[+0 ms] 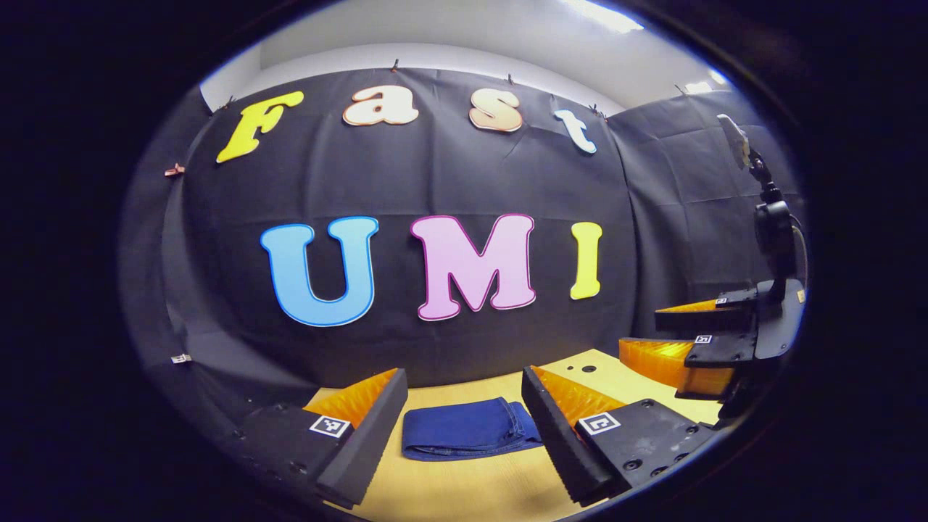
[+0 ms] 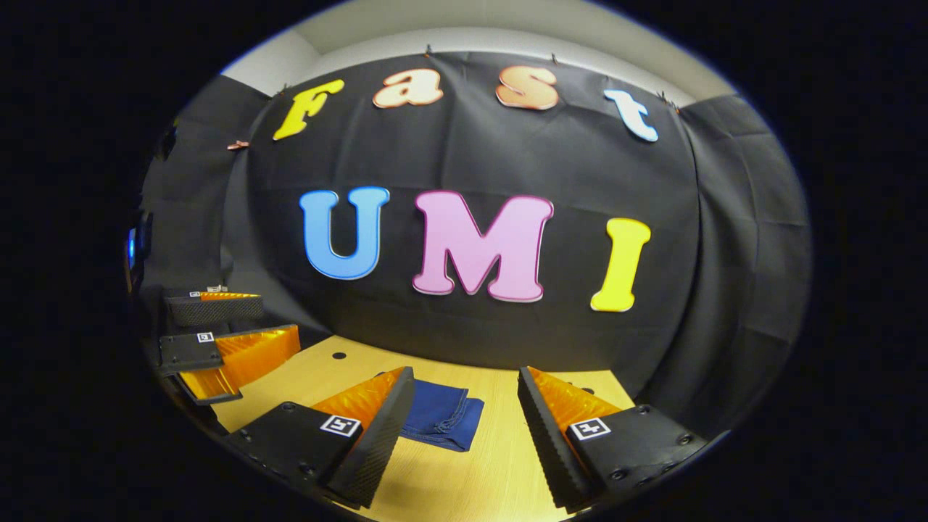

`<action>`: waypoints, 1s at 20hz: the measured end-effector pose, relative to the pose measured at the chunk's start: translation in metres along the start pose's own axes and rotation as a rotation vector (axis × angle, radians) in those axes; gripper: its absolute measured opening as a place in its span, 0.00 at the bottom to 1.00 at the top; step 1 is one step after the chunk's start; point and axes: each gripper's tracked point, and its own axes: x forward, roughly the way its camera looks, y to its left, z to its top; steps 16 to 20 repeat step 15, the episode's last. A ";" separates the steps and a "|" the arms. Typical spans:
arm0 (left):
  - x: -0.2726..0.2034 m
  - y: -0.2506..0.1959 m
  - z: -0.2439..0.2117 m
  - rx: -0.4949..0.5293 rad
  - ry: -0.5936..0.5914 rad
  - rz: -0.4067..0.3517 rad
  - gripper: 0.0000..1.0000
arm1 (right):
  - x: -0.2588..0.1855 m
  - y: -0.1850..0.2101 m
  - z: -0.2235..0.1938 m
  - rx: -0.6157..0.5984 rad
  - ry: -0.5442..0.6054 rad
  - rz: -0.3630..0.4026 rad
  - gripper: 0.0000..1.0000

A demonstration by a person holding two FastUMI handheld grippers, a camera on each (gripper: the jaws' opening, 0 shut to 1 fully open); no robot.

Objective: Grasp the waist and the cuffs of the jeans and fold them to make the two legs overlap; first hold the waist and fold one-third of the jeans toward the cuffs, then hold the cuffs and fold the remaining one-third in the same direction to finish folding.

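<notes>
Both tongs, left (image 1: 464,428) and right (image 2: 464,428), hang released above the tabletop (image 1: 471,493). The jeans (image 1: 467,428) lie there as a compact folded stack: soft, heavy denim, best gripped at thick edges.

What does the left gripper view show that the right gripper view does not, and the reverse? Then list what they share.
Left gripper view: a black stalk above the right gripper, and the whole folded jeans. Right gripper view: the left gripper at the left, with the jeans partly behind a finger. Shared: the jeans on the wooden table, the black cloth wall, and open jaws holding nothing.
</notes>
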 end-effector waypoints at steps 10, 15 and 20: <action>-0.075 -0.005 0.027 -0.032 -0.038 0.017 0.98 | -0.075 0.013 0.035 0.016 -0.093 -0.006 0.95; -0.081 -0.010 0.043 -0.034 -0.051 0.040 0.98 | -0.084 0.008 0.052 0.034 -0.109 -0.002 0.96; -0.081 -0.010 0.043 -0.034 -0.051 0.040 0.98 | -0.084 0.008 0.052 0.034 -0.109 -0.002 0.96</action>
